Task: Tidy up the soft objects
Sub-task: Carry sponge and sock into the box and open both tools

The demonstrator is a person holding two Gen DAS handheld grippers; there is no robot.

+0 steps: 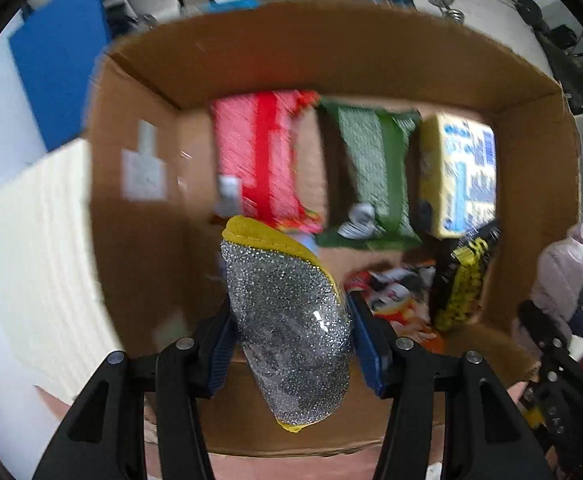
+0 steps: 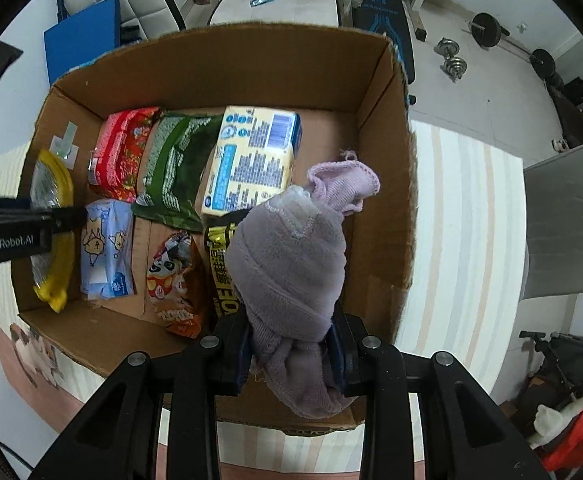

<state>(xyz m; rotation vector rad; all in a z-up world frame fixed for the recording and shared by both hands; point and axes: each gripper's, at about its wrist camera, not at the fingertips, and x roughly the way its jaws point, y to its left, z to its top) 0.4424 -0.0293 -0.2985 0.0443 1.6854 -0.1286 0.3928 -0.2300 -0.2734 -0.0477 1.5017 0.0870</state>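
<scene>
My left gripper [image 1: 289, 340] is shut on a silver scrub sponge with yellow edging [image 1: 287, 320] and holds it above the left part of an open cardboard box [image 1: 331, 52]. In the right wrist view that gripper [image 2: 57, 220] and sponge [image 2: 51, 184] hang at the box's left wall. My right gripper [image 2: 291, 344] is shut on a rolled lilac sock bundle [image 2: 291, 264] above the box's [image 2: 387, 184] front right, where the floor is bare cardboard.
In the box lie a red pack [image 2: 121, 152], a green pack [image 2: 175, 168], a yellow-blue pack [image 2: 251, 156], a light-blue tissue pack [image 2: 107, 248], an orange snack bag [image 2: 175, 284] and a black-yellow pack [image 2: 219, 264]. A grey chair [image 2: 567, 220] stands right.
</scene>
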